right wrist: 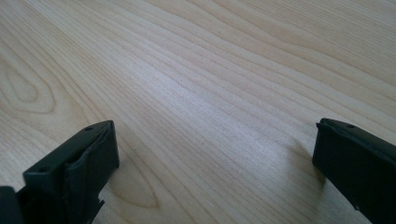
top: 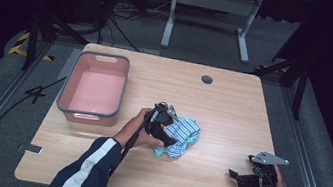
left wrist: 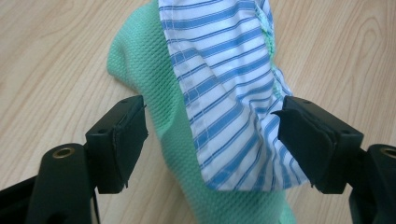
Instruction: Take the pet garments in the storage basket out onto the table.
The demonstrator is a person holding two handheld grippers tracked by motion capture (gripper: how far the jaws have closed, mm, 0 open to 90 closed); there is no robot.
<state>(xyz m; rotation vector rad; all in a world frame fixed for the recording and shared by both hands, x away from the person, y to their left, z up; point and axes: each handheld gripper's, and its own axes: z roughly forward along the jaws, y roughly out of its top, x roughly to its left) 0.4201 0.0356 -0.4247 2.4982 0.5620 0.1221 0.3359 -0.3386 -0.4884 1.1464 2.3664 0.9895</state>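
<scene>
A crumpled cloth (top: 184, 136), blue-and-white striped (left wrist: 224, 70) over mint green (left wrist: 140, 60), lies near the middle of the wooden table (top: 233, 109). My left gripper (top: 167, 137) sits at the cloth's left side, held by a hand in a dark sleeve with a white stripe. In the left gripper view its jaws (left wrist: 212, 116) stand apart on either side of the cloth, which lies between them without being pinched. My right gripper (top: 235, 175) rests near the table's front right, open over bare wood (right wrist: 215, 135), with nothing between its jaws.
A pink bin (top: 62, 92) with a grey rim stands empty at the table's left. A dark round grommet (top: 206, 79) sits near the far edge. Bare wood lies between the cloth and the right gripper. Beyond the table are cables and a desk frame.
</scene>
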